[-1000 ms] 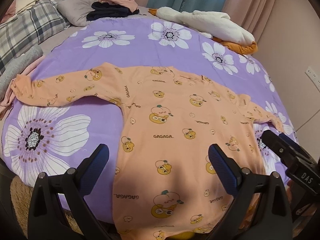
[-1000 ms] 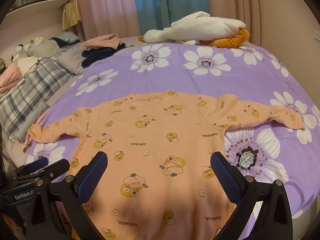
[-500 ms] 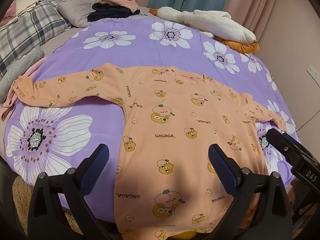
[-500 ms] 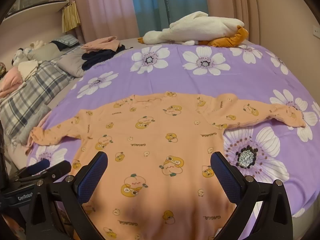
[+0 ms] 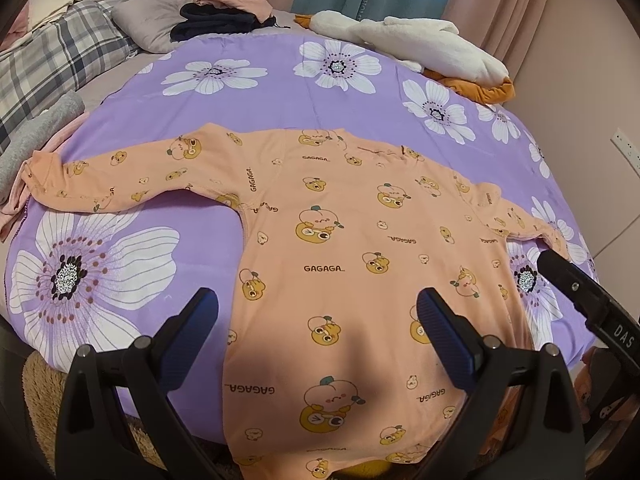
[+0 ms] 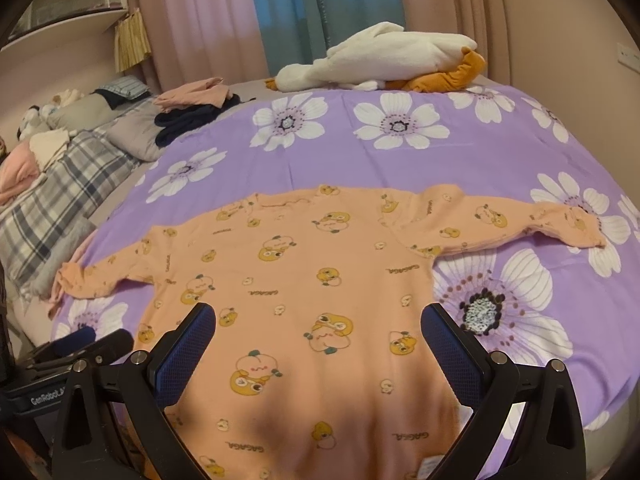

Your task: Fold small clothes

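Garment lies flat and unfolded on the purple bedsheet, sleeves out; left gripper hangs above its hem, spread, holding nothing. Right view: right gripper likewise spread over the garment. Folding appears unstarted; a sleeve pinch likely comes next.

Dim warm indoor light, soft foreground shadow, fisheye-bent edges.
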### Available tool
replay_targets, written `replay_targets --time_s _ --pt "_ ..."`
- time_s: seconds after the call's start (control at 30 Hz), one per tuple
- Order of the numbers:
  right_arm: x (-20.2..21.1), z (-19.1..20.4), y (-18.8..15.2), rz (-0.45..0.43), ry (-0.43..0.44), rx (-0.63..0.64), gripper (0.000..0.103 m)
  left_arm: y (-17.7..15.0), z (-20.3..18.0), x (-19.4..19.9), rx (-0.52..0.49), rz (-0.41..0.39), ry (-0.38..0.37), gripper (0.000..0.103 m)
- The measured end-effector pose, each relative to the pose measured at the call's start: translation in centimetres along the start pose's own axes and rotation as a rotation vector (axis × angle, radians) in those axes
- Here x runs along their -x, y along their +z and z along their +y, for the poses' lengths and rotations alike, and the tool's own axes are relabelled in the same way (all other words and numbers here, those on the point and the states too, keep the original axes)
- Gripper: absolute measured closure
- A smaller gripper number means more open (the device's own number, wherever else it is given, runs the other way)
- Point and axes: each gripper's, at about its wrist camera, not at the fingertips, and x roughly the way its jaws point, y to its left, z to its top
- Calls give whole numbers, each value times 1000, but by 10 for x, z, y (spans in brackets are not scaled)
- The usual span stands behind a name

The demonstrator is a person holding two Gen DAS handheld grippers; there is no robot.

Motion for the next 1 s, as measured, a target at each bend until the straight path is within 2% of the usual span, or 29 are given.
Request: replay_targets --time_s 0.4,0.73,0.87,1.0 --pt "2 -29 2 -1 -21 -91 1 1 -2 -10 -10 43 8 4" --pt "7 -40 3 -26 -14 -117 1 2 -9 -16 -22 49 -1 4" --pt "9 -67 5 -28 -6 -166 1 0 -13 -20 -40 60 0 4" --pt "16 -118 14 -56 -83 -243 1 -1 -17 -24 -51 61 -12 4"
